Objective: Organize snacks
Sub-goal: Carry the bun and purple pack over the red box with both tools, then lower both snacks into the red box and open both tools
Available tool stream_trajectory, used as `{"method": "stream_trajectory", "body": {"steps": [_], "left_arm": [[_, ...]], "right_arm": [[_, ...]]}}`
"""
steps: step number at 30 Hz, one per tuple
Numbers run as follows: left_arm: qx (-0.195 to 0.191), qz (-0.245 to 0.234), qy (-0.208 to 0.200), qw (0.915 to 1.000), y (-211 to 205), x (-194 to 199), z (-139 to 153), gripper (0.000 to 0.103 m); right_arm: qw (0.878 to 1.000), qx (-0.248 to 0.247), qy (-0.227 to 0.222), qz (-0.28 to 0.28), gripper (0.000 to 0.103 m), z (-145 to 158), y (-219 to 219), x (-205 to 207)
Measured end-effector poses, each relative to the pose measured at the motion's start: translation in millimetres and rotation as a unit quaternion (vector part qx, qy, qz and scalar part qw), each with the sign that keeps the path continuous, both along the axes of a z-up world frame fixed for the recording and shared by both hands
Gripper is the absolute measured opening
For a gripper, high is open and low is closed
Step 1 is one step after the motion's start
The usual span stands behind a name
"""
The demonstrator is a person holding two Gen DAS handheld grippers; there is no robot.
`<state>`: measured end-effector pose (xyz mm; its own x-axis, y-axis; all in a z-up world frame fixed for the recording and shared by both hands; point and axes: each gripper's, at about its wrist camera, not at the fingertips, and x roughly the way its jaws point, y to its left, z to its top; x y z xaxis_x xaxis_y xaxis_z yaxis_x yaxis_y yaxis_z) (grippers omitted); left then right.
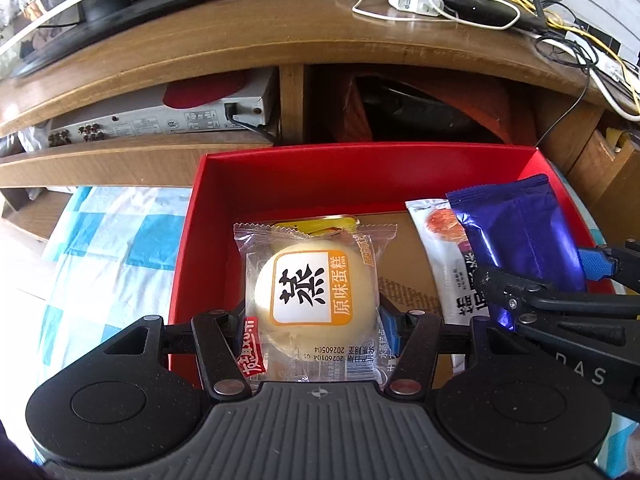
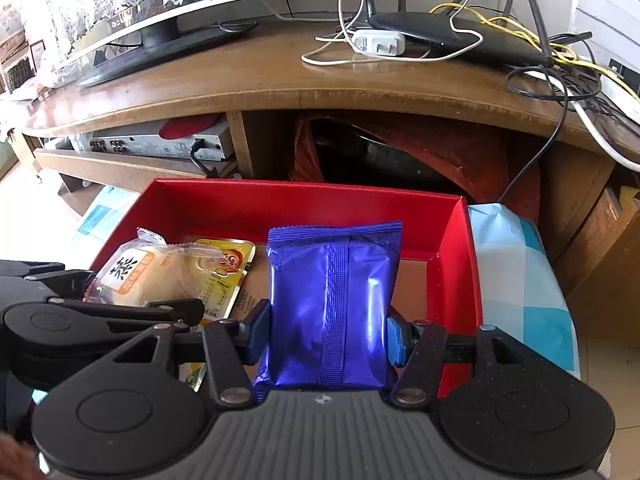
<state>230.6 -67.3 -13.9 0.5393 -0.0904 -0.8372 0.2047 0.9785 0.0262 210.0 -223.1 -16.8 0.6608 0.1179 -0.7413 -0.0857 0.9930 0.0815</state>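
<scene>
A red box [image 1: 208, 216] with a brown floor stands below the wooden TV stand; it also shows in the right wrist view [image 2: 460, 264]. My left gripper [image 1: 312, 320] is shut on a clear-wrapped steamed cake [image 1: 312, 284] held over the box's left half. My right gripper [image 2: 328, 332] is shut on a shiny blue snack packet [image 2: 332, 300] over the box's right half. The blue packet [image 1: 520, 236] and right gripper show at the right in the left wrist view. A yellow sachet [image 2: 228, 276] lies on the box floor. A white packet [image 1: 444, 256] lies under the blue one.
The box rests on a blue and white checked cloth [image 1: 100, 248]. Behind it is a wooden TV stand [image 2: 260, 80] with a TV base, a router, a white charger [image 2: 376, 44] and tangled cables. A silver player [image 1: 160, 120] sits on the shelf.
</scene>
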Motion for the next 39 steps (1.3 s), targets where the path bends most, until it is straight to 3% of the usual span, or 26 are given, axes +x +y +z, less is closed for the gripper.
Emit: {"method": "stream_trajectory", "body": {"steps": [12,19,33,39], "left_arm": [[0.015,0.003,0.015,0.9998,3,2,-10,0.065],[0.017,0.007,0.002,0.9998,6,0,-5,0.077],[0.026,0.001,-0.021,0.9994,1,-7,7,0.085],[0.011,0.0,-0.028,0.9995,5,-15,21,0.086]], "right_arm": [[1.0,-0.015,0.014,0.005,0.083,-14,4,5],[0.999,-0.028,0.018,-0.002,0.083,-18,1,8],[1.0,-0.026,0.002,-0.016,0.084,-3,-3,-1],[1.0,-0.019,-0.01,-0.021,0.084,11,-4,-13]]}}
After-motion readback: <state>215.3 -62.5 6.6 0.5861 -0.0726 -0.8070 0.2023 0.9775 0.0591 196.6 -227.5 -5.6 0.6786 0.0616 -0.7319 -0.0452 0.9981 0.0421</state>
